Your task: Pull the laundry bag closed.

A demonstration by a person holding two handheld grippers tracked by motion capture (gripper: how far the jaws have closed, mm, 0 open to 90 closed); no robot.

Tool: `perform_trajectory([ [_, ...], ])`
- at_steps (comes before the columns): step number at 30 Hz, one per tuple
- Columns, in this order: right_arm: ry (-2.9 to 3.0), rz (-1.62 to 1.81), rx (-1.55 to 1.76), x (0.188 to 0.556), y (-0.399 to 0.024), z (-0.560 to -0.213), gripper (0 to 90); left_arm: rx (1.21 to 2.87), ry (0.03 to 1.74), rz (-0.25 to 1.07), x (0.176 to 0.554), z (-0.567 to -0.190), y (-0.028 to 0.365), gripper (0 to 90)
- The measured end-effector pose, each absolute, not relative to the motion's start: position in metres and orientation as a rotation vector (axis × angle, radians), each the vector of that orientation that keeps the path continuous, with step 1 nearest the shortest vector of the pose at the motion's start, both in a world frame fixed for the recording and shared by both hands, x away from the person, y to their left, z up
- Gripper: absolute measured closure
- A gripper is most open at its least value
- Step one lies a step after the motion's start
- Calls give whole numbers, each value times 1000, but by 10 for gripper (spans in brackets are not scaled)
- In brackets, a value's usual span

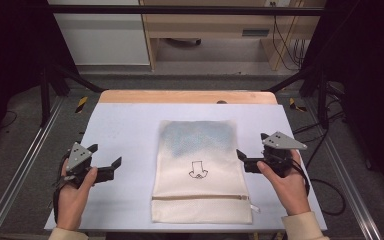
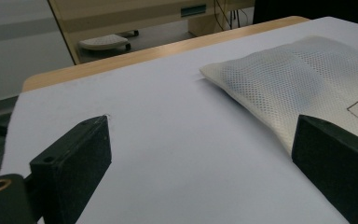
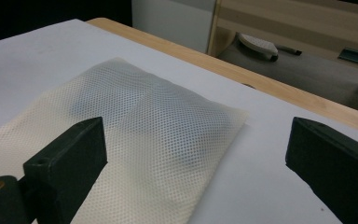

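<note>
here both claws stand apart with nothing between the jaws: the left gripper (image 1: 105,156) sits at the lower left of the high view, the right gripper (image 1: 241,153) at the centre right, each just off a long edge of the mesh bag (image 1: 200,172). the bag lies flat in the middle of the frame on the white table (image 1: 125,125), its zipper (image 1: 200,197) drawn shut along the lower end and something bluish showing through its upper half. judging by that, the packing looks done and little is left. nothing blocks either claw; beyond the table's far wooden edge (image 1: 187,96), at the top, sit a cabinet (image 1: 205,25) and cables (image 1: 287,45).
</note>
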State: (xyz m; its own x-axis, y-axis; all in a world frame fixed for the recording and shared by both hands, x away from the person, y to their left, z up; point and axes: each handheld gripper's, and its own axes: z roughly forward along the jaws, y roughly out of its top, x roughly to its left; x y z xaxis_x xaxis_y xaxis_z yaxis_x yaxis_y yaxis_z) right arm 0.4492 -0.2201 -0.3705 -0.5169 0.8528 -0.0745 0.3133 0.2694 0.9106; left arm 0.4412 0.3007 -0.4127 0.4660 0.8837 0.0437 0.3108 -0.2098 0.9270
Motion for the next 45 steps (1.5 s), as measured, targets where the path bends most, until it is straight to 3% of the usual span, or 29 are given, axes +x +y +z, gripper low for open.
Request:
perform_trajectory([
  [18, 1854, 1131, 1204, 446, -271, -389, 42, 1776, 1084, 831, 436, -418, 343, 36],
  [32, 1825, 1088, 1274, 430, -301, -426, 52, 1819, 1133, 837, 441, -433, 358, 35],
  [35, 1830, 1090, 1283, 429, -308, -432, 112, 1814, 1131, 823, 442, -437, 360, 38],
  [45, 1806, 1080, 1316, 427, -321, -461, 78, 1829, 1114, 806, 449, -457, 361, 35],
])
